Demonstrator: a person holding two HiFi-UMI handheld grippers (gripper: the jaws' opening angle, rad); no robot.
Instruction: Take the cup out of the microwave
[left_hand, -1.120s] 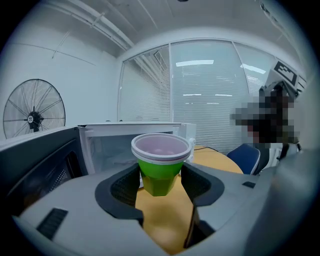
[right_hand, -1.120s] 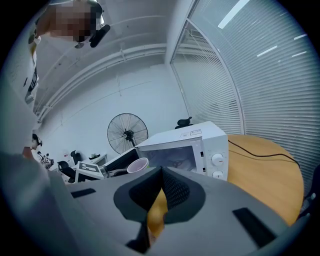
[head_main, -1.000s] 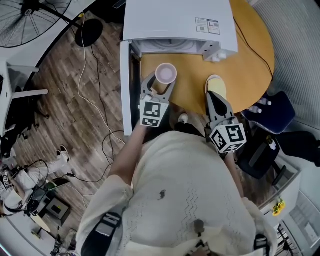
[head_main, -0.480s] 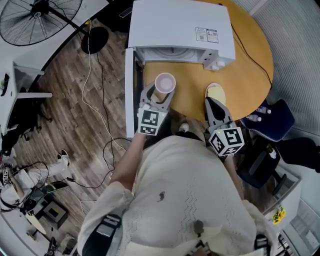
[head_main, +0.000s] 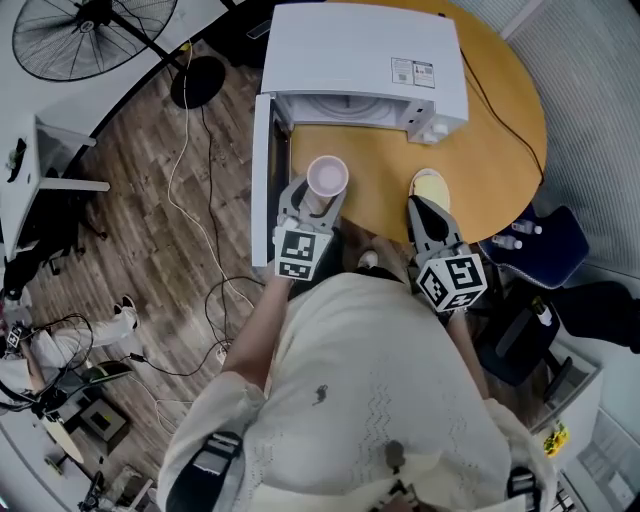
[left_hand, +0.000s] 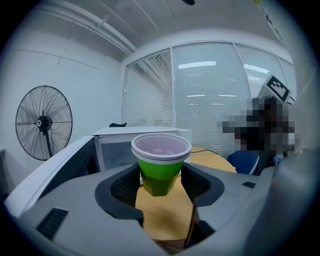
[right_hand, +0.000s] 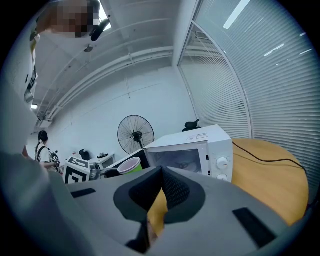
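Observation:
A green cup with a pale rim hangs upright above the table in front of the white microwave. My left gripper is shut on it; in the left gripper view the two pads press the cup from both sides below its rim, at the left gripper tips. The microwave door stands open to the left. My right gripper hovers over the table's near edge, shut with nothing in it. From the right gripper view the right gripper tips meet, and the cup shows at left.
The round wooden table carries the microwave and a black cable. A floor fan and loose cables lie to the left. A blue chair stands at the right.
My left gripper has drawn the cup back from the microwave's opening toward the person. The right gripper has stayed where it was.

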